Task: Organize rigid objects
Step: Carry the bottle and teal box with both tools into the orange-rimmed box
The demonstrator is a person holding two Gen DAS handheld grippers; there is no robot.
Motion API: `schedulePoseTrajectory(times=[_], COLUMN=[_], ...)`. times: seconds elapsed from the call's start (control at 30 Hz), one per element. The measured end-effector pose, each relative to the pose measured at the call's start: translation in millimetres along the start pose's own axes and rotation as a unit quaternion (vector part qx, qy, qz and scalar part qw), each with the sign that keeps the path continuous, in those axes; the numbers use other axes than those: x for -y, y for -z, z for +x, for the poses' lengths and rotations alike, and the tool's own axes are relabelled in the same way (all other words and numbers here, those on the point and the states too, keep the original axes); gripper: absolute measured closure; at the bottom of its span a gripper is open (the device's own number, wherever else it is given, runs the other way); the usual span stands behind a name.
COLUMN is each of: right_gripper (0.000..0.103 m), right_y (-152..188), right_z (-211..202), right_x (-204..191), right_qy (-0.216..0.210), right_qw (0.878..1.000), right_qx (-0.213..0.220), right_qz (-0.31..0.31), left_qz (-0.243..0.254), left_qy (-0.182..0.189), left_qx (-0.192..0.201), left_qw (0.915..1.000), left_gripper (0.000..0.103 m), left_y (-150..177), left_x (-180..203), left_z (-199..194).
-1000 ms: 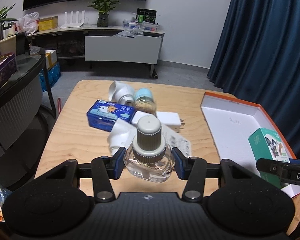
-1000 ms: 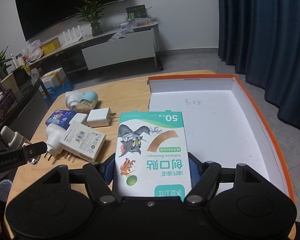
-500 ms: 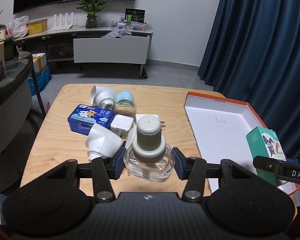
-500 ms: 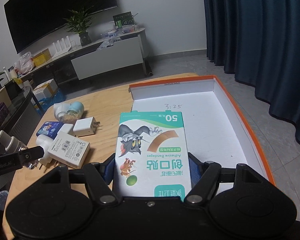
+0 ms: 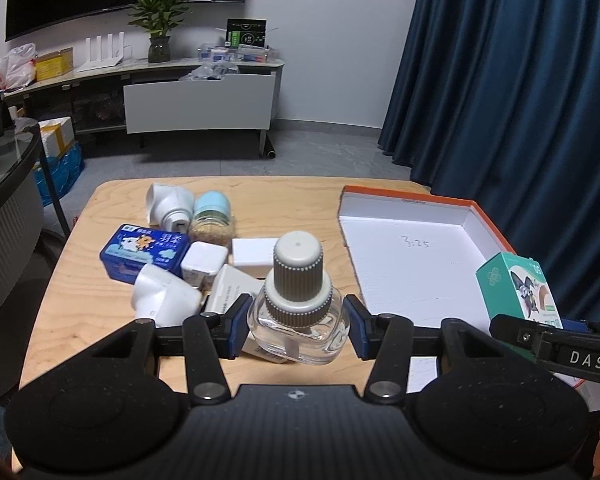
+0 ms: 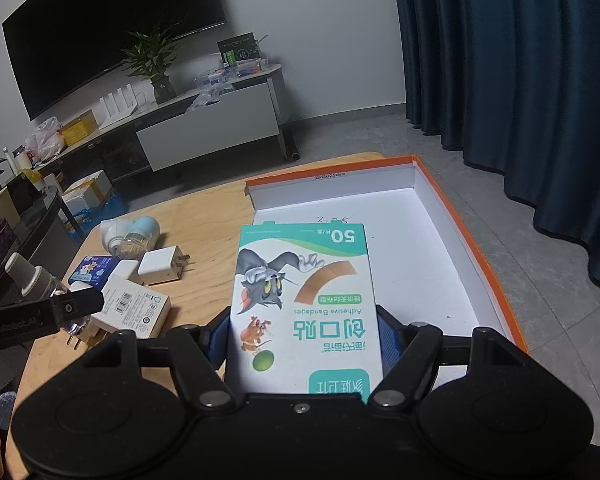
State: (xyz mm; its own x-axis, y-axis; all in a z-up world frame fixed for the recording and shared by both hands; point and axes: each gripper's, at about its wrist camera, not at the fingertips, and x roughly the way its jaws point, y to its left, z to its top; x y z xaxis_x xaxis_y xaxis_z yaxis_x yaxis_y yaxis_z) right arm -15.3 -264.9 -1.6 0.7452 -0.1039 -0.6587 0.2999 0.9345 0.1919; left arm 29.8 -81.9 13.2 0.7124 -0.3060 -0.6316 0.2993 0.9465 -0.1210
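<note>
Here, the left gripper (image 5: 296,330) has its blue pads pressed on both sides of a clear bottle (image 5: 298,312), held upright with its ribbed cap up. The right gripper (image 6: 304,334) is clamped on a bandage box (image 6: 304,300), its print upside down to the camera. At 12 o'clock beyond the box lies the white tray (image 6: 452,240) with an orange rim, its floor bare. At 10 o'clock from the bottle, a blue tin (image 5: 144,252), chargers (image 5: 204,260) and a jar (image 5: 212,220) cluster on the table (image 5: 84,308).
</note>
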Motion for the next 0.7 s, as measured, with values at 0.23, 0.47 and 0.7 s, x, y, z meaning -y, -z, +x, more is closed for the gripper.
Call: schedulePoseTrajectory(times=[0.23,0.47,0.7], right_gripper=[0.019,0.019,0.019], right_y=[-3,-7,-13], right_z=[-3,-3,-2], right_x=[8,16,25], right_qy=[0.005,0.008,0.013], right_qw=[1.0,1.0,1.0], right_qx=[0.009,0.016,0.025], right_qz=[0.004,0.009,0.01], left_qz=[0.01,0.022,0.03], left_qy=[0.008,0.018,0.026], left_qx=[0.001,0.0,-0.003], left_qw=[0.9999,0.9996,0.9992], left_gripper=[0.053,0.053,0.053], left_y=[-4,-7,-10], left_x=[13,26,37], left_z=[4,11,21])
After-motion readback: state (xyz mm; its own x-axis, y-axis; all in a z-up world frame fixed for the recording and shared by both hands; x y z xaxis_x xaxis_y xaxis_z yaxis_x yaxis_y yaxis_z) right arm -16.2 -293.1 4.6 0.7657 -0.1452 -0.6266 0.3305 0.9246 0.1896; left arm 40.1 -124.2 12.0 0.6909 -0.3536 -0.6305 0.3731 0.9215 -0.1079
